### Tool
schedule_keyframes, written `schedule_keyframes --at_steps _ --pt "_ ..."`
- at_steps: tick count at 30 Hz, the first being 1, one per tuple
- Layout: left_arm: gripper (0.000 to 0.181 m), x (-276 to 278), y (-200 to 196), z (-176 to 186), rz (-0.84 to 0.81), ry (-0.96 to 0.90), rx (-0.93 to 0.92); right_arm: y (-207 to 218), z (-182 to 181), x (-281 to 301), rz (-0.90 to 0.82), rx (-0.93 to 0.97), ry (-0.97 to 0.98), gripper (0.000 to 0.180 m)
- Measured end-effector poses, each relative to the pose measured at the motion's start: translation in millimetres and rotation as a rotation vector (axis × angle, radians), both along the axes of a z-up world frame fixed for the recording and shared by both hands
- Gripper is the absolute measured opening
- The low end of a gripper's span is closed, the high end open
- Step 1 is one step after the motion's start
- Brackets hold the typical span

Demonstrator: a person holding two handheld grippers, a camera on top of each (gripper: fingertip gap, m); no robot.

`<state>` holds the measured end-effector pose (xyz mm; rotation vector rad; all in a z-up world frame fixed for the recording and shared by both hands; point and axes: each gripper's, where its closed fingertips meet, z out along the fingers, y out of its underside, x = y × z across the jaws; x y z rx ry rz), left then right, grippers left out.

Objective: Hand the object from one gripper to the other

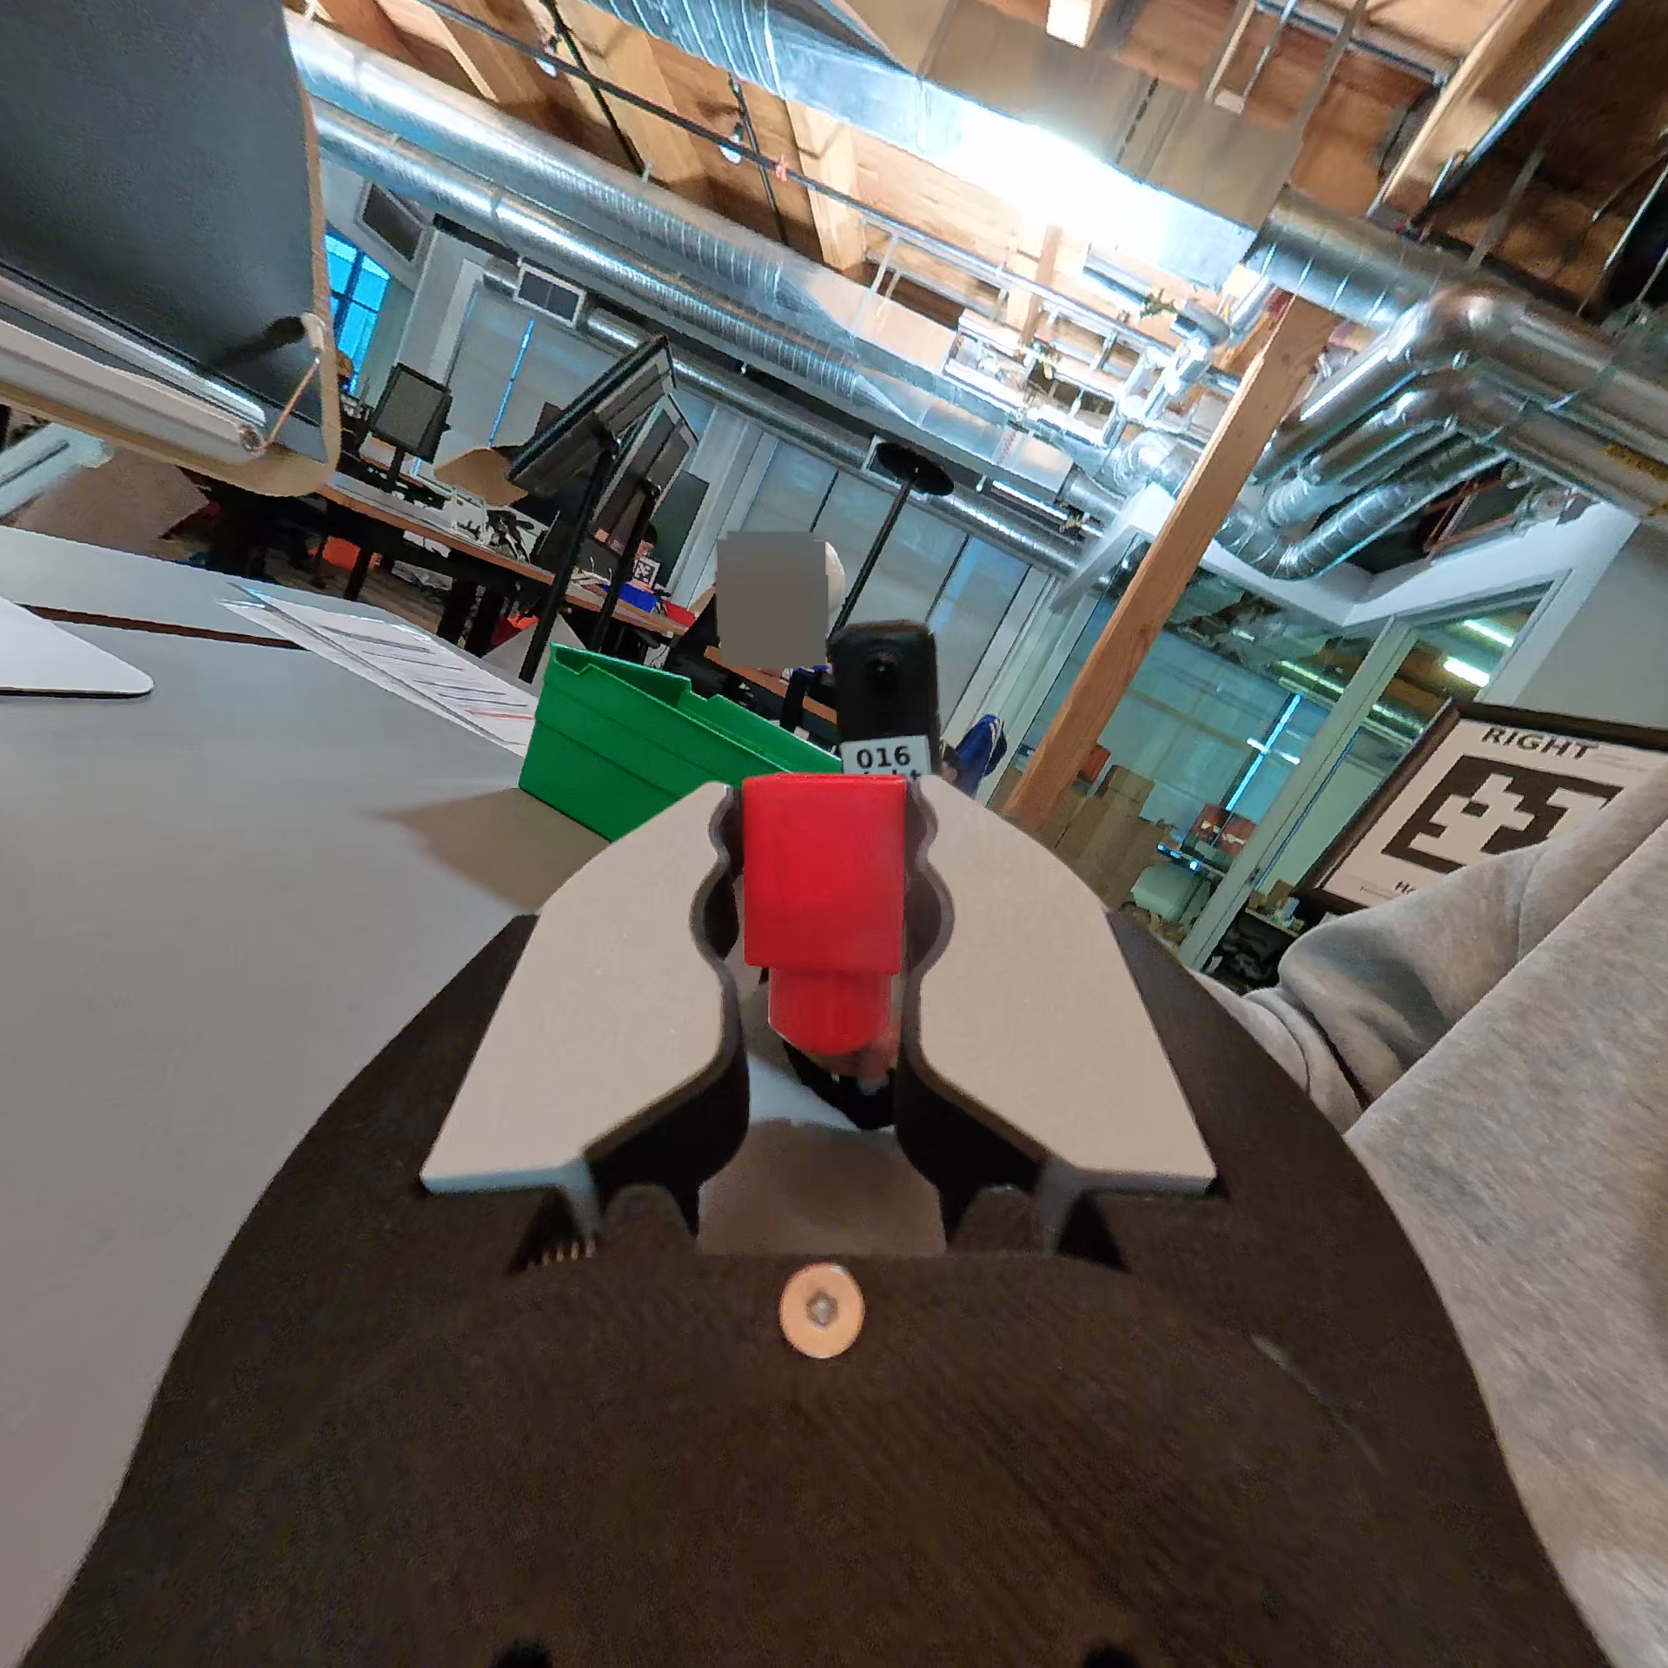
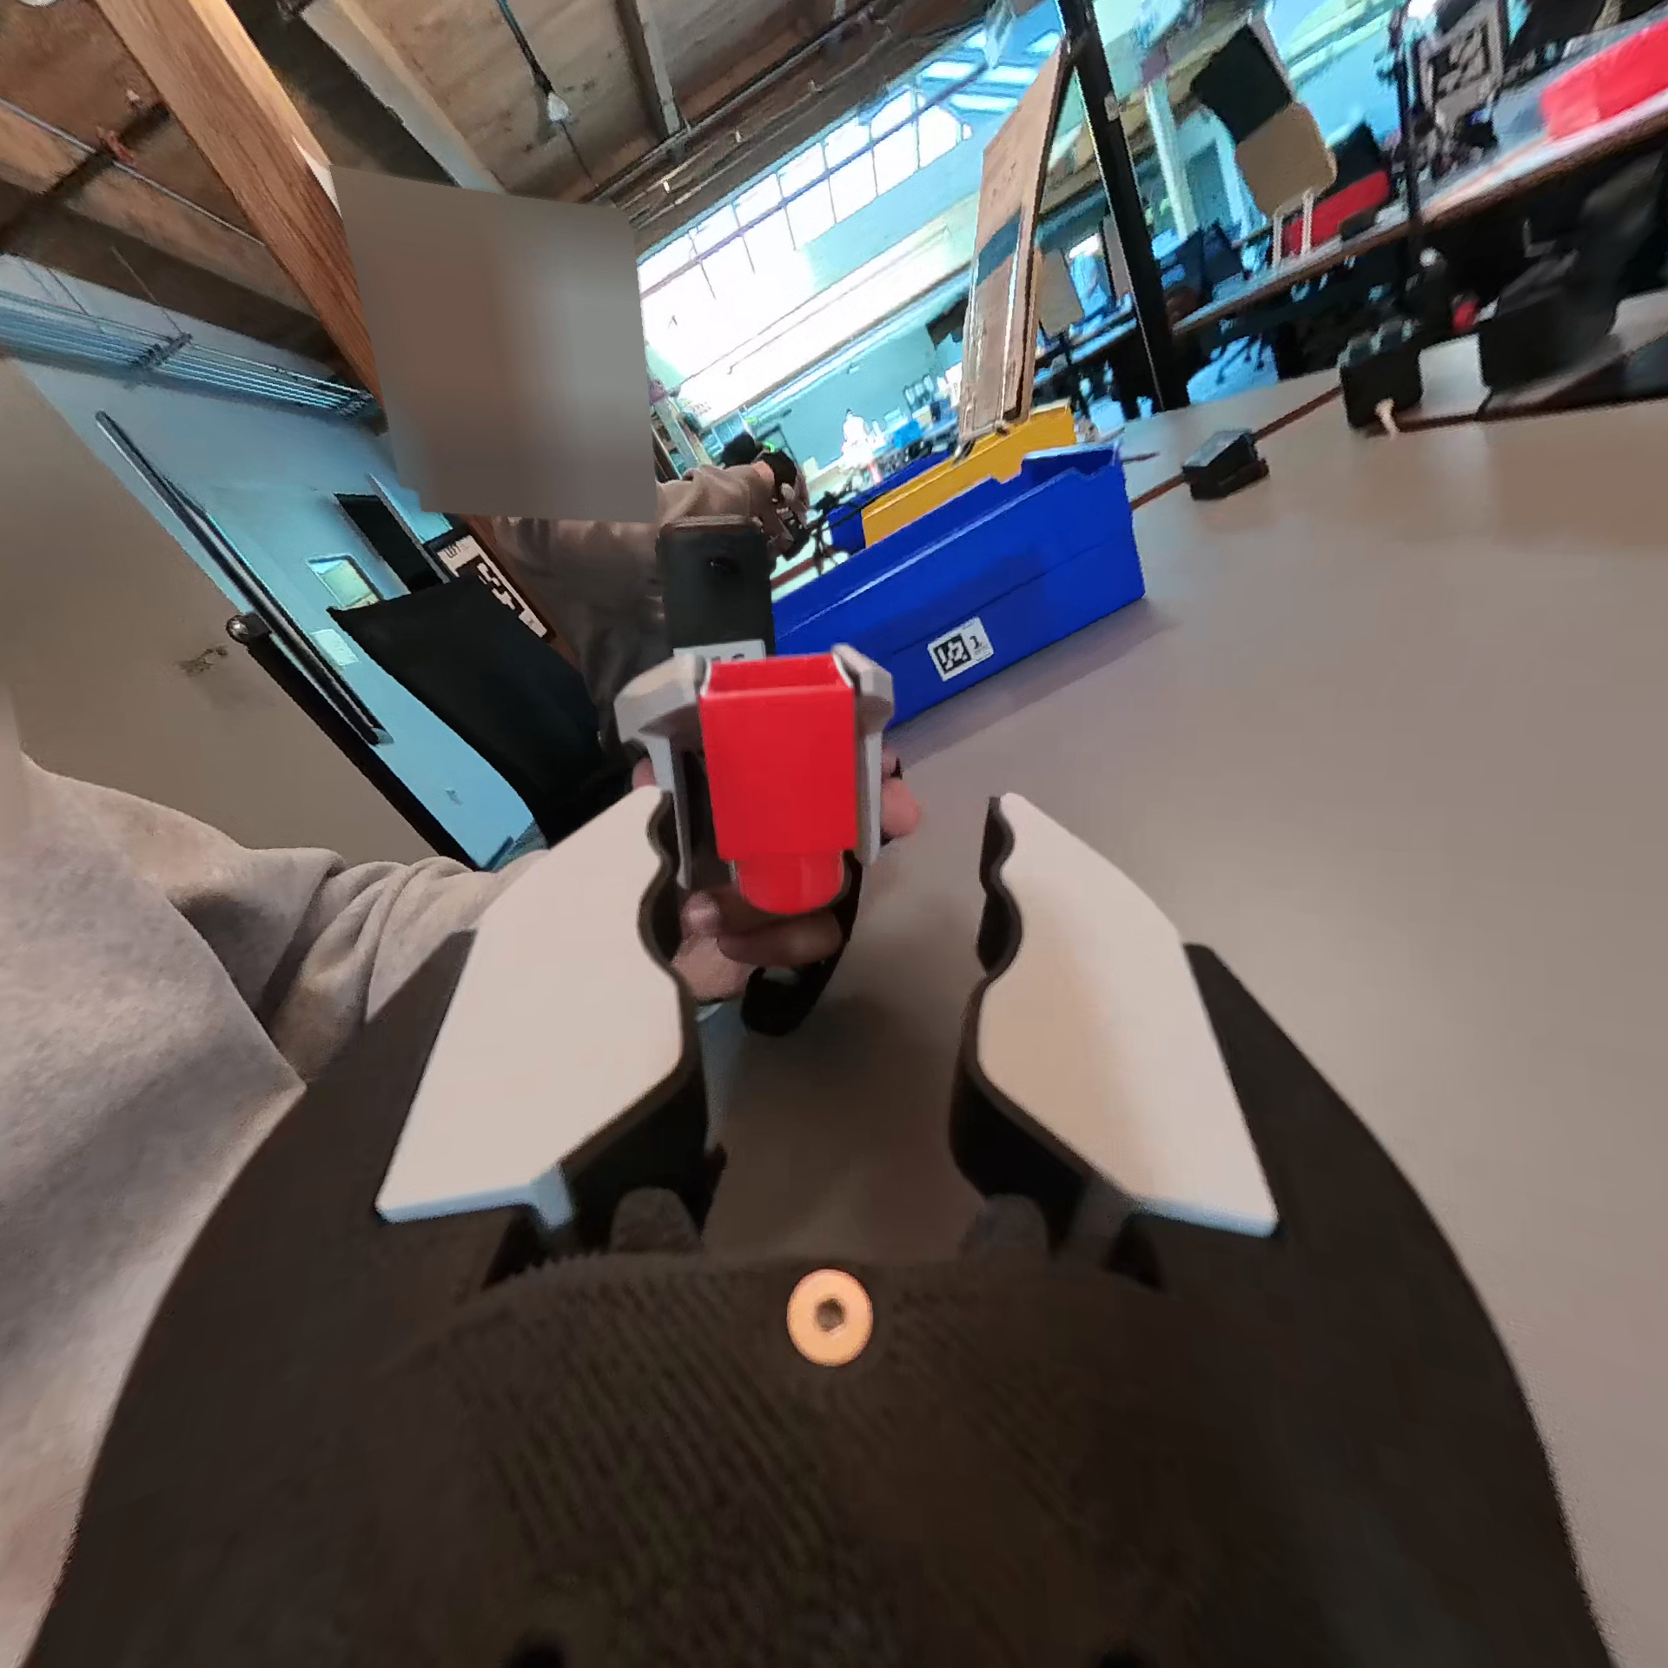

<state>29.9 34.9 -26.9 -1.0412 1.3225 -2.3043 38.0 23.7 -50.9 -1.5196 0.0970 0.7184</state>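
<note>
Red, smooth plastic forms the object, a hollow square block on a round stub, which is clamped upright between the matte grey wavy-edged fingers of the left gripper. Facing it, the right gripper is held apart, empty, over the grey table.

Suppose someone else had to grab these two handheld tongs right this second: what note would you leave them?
Left tongs: shut on the red block, square end forward, round stub toward the handle.
Right tongs: open, holding nothing, pointed at the red block from a short way off, not touching it.
Things: block held up above the grey table; blue bin and green bin stand on it, not involved.
Done: block picked up and presented.
Left: probably bring the right tongs around the block, close them, then open the left tongs and pull back.
</note>
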Motion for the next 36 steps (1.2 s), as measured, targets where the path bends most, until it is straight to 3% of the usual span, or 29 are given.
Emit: schedule_keyframes --at_steps 9,21,27,36 --pt "0.034 -1.0 5.6 5.7 -0.003 -0.005 -0.092 6.0 -14.4 -20.4 0.05 -0.066 -0.121 0.056" --pt "0.034 -3.6 -3.5 9.3 -0.011 -0.018 -0.112 9.9 -8.7 -34.0 0.085 -0.028 -0.055 0.046" --pt "0.034 -3.9 -4.2 10.1 -0.014 -0.02 -0.122 9.5 -7.3 -37.6 0.083 -0.017 -0.087 0.03" --pt "0.04 -4.0 -2.9 10.9 -0.021 -0.016 -0.142 8.4 -4.7 -36.0 0.077 -0.008 -0.071 0.029"
